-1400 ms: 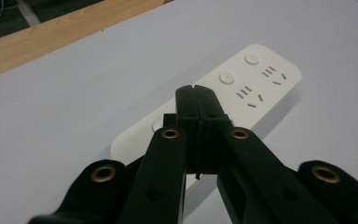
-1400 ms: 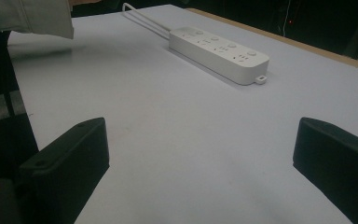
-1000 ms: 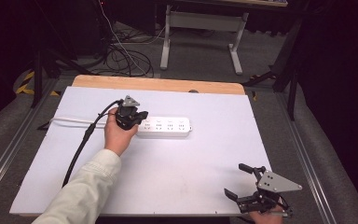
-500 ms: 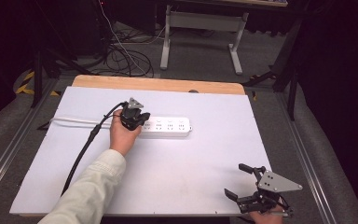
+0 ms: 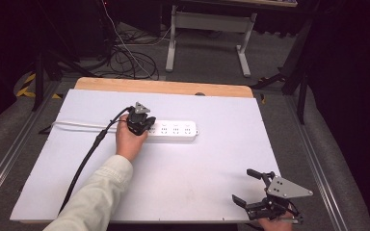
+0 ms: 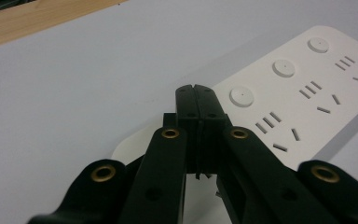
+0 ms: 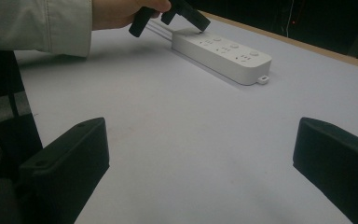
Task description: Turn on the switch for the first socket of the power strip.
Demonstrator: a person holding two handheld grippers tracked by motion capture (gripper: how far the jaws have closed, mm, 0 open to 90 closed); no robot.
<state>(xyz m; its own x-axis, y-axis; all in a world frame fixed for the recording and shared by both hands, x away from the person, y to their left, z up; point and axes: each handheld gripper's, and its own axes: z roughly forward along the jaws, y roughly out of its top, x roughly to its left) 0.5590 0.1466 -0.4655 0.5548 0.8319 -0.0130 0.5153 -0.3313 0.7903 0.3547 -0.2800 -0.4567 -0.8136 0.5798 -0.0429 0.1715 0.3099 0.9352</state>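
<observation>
- white board [image 5: 77, 192]: covers the table, wooden strip showing along the far edge
- power strip cord [image 5: 77, 125]: white, runs left from the strip along the board toward its left edge
- left gripper [image 5: 142, 126]: held at the left end of the power strip, jaws pressed together with nothing between them, tips poised over the strip's left end just beside the nearest round button; black cable trails back toward the near left
- power strip [image 5: 173, 131]: white, lies flat across the middle of the board's far half, long side left to right; row of round buttons [image 6: 241, 96] each beside its socket slots
- step in hand, as judged: likely pressing a switch button with the closed tips; best done by keeping the jaws together, centring on the button, pushing straight down so the strip does not slide
- right gripper [image 5: 251, 188]: near right corner of the board, well apart from the strip, jaws spread wide, holding nothing
</observation>
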